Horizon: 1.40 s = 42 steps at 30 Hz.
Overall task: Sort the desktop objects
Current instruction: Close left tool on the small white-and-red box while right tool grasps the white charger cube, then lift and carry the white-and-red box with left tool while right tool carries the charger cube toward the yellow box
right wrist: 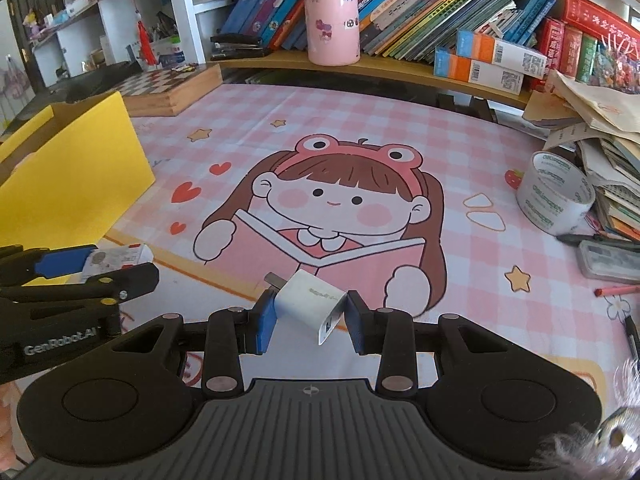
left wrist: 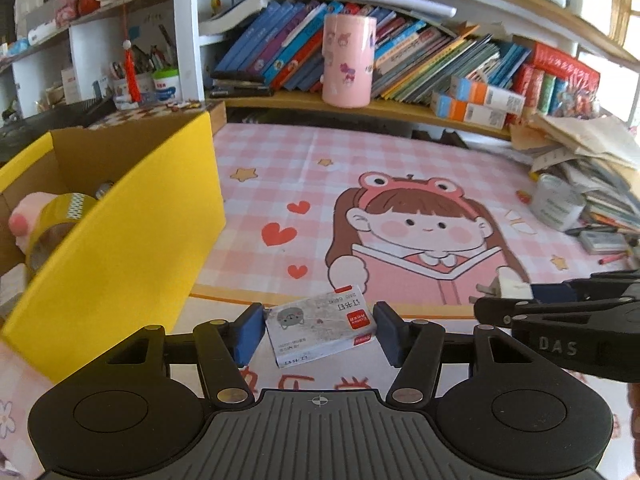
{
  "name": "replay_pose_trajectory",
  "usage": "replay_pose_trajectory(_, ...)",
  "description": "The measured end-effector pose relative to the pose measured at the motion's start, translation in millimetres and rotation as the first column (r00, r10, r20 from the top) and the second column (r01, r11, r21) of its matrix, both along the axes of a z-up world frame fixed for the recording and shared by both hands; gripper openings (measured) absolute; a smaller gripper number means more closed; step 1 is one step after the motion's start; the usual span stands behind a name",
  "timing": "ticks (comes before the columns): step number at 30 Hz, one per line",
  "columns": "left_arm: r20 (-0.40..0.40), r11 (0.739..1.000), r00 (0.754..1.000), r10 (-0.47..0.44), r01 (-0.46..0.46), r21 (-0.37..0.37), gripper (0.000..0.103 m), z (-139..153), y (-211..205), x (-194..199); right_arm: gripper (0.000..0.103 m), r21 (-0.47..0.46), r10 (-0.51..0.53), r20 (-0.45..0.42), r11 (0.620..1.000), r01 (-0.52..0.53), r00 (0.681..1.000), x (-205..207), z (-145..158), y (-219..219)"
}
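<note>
My left gripper is shut on a small grey staples box with a red label, just over the desk mat's near edge. My right gripper is shut on a white USB charger plug, its prongs pointing left. The right gripper with the plug also shows at the right of the left wrist view. The left gripper with the box shows at the left of the right wrist view. A yellow cardboard box stands open at the left, with a yellowish tape roll inside.
A pink cartoon desk mat covers the desk. A white tape roll, a grey case, a red pencil and stacked papers lie at the right. A pink cup and books stand on the back shelf. A chessboard box sits back left.
</note>
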<state>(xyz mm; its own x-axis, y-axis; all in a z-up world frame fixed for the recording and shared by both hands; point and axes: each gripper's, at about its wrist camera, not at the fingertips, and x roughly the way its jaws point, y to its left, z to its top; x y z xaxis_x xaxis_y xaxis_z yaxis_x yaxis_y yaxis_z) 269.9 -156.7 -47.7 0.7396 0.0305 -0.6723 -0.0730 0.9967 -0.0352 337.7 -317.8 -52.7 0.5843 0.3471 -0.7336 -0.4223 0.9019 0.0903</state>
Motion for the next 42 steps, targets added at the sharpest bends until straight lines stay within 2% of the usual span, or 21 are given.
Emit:
replay_pose_trajectory(11, 0.054, 0.997, 0.997, -0.050, 0.053, -0.056, 0.058, 31, 7, -44, 0.034, 0.032, -0.046, 0.011, 0.998, 0.046, 0.999, -42, 19, -13)
replay_pose_trajectory(20, 0.108, 0.993, 0.989, -0.100, 0.106, -0.054, 0.058, 52, 21, -79, 0.034, 0.042, -0.085, 0.021, 0.996, 0.084, 0.996, -82, 33, -8)
replay_pose_trajectory(28, 0.163, 0.988, 0.975, -0.149, 0.152, -0.011, 0.058, 66, 38, -103, 0.034, 0.029, -0.123, 0.054, 0.992, 0.122, 0.991, -114, 46, 0)
replay_pose_trajectory(42, 0.148, 0.984, 0.975, -0.166, 0.173, -0.036, 0.058, 67, 97, -140, 0.034, 0.077, -0.191, 0.036, 0.979, 0.188, 0.981, -158, 53, 46)
